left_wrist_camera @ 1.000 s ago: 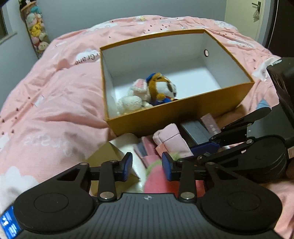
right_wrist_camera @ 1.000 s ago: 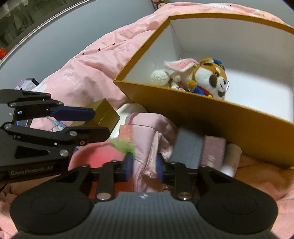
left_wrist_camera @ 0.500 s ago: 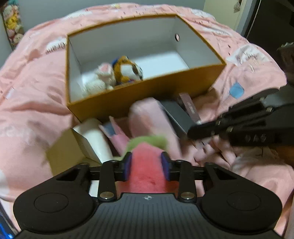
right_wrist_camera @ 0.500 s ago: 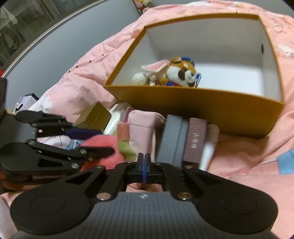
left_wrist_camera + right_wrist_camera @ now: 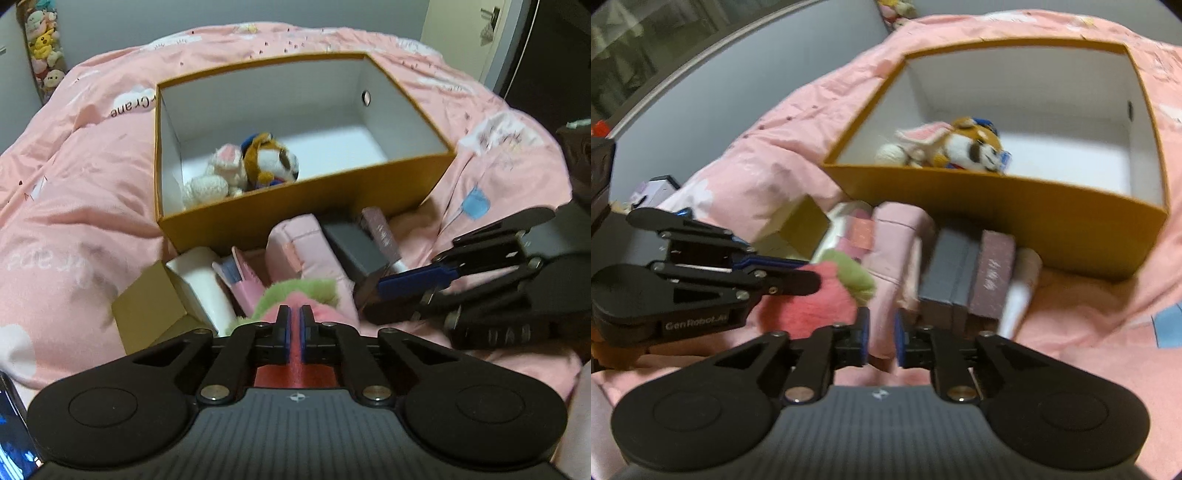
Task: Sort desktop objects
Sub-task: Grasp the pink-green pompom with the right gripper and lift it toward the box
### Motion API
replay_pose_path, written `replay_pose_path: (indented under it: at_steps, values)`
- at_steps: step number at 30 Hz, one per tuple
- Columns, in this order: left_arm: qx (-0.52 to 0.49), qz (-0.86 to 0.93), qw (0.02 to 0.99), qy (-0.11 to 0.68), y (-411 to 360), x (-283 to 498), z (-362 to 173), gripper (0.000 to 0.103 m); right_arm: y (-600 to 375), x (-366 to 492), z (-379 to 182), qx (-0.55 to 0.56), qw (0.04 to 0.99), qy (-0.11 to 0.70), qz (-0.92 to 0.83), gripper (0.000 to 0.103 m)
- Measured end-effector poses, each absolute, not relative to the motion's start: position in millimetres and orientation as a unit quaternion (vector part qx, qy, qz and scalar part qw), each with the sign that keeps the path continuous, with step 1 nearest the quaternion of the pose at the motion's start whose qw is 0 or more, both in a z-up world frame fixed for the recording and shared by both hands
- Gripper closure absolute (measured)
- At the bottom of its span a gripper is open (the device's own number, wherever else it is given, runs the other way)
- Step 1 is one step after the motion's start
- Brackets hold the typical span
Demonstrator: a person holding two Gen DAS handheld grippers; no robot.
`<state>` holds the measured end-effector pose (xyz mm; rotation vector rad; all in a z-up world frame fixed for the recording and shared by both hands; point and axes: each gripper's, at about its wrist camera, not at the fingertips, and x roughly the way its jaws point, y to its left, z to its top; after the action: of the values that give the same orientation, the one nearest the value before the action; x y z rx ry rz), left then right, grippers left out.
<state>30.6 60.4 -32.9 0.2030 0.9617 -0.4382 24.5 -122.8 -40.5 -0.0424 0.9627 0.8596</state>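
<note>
Where my left jaws stood apart over the pile a second ago, the left wrist view now shows my left gripper (image 5: 294, 334) clenched on the pink strawberry plush (image 5: 295, 295), its fur pinched thin between the pads, green leaf tuft poking out ahead. The plush sits in front of the orange box (image 5: 306, 214), not yet in it. Two small plush toys (image 5: 255, 166) lie in the box's near left corner already. My right gripper (image 5: 413, 286) hovers just beside, over the grey case (image 5: 354, 245).

Right wrist view: my right gripper (image 5: 881, 338), shut half a second ago, is opening; nothing is between the pads, only pink pouch (image 5: 890, 240) beyond them. The left gripper (image 5: 798, 278) bites the plush (image 5: 816, 299) from the side.

Judgement: grip secured; lift and carry to the box is next.
</note>
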Motion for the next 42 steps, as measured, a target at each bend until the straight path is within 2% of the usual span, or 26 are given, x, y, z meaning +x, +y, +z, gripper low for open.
replay_pose_path:
  at_steps: [1,2,10,16,20,25,27,28,29,34,42]
  values:
    - [0.089,-0.215,0.860,0.454,60,30,-29,0.102,-120,22,-38,-0.024,0.796,0.443,0.412,0.063]
    - [0.085,-0.219,0.861,0.451,60,30,-26,0.103,-118,21,-36,-0.028,0.793,0.439,0.421,0.061]
    - [0.107,-0.233,0.871,0.419,51,22,-13,0.103,-107,20,-35,-0.041,0.781,0.434,0.447,0.058]
    - [0.138,-0.154,0.872,0.443,75,37,-12,0.103,-92,24,-34,-0.057,0.767,0.432,0.470,0.057]
    - [0.130,-0.110,0.880,0.443,95,44,-10,0.103,-71,34,-39,-0.063,0.745,0.450,0.489,0.040]
    - [0.102,-0.079,0.883,0.451,116,51,-10,0.101,-41,36,-56,-0.108,0.718,0.471,0.501,0.036]
    - [0.101,-0.079,0.882,0.454,118,51,-12,0.101,-32,33,-64,-0.122,0.716,0.473,0.498,0.038]
    - [0.102,-0.080,0.881,0.454,118,50,-13,0.101,-29,32,-69,-0.129,0.720,0.472,0.492,0.042]
    - [0.102,-0.081,0.881,0.455,118,50,-14,0.101,-27,31,-74,-0.135,0.724,0.474,0.483,0.053]
    - [0.096,-0.087,0.883,0.452,120,48,-12,0.101,-43,28,-64,-0.114,0.746,0.457,0.471,0.057]
    - [0.093,-0.159,0.873,0.452,110,41,-11,0.101,-118,39,-19,-0.027,0.811,0.421,0.405,0.056]
